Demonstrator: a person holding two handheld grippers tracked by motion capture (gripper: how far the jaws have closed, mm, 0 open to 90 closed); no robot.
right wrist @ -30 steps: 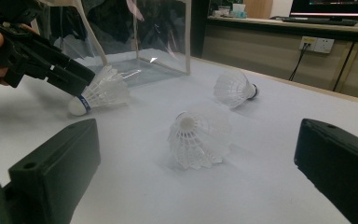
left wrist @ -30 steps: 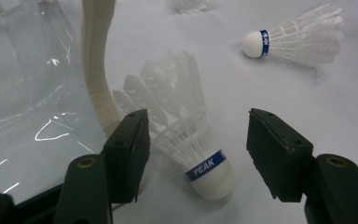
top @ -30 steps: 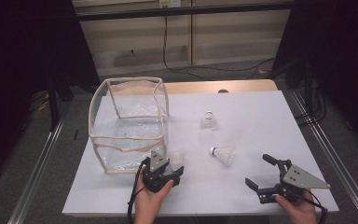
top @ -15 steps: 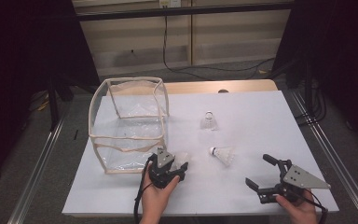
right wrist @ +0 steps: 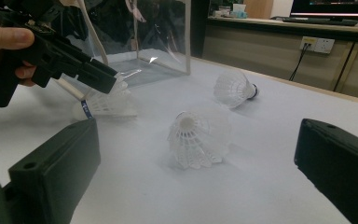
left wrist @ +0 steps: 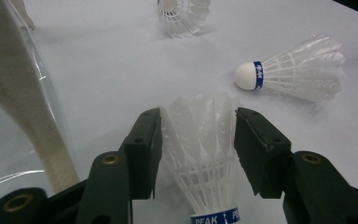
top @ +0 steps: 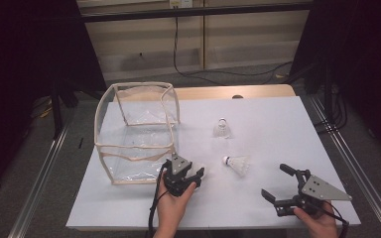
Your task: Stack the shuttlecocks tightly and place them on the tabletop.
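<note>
Shuttlecock pinched between left tongs, beside bag; right tongs spread.

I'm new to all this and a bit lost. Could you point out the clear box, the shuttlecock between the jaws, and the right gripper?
Clear box (top: 135, 147), high view, front wall.
Held shuttlecock (left wrist: 199, 135), left gripper view, feather skirt.
Right gripper (top: 278, 182), high view, gap between fingertips.

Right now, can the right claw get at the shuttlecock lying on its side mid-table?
Probably yes. The right claw is open, and bare table lies between it and the side-lying shuttlecock. The left claw is busy around another shuttlecock, off to the side.
</note>
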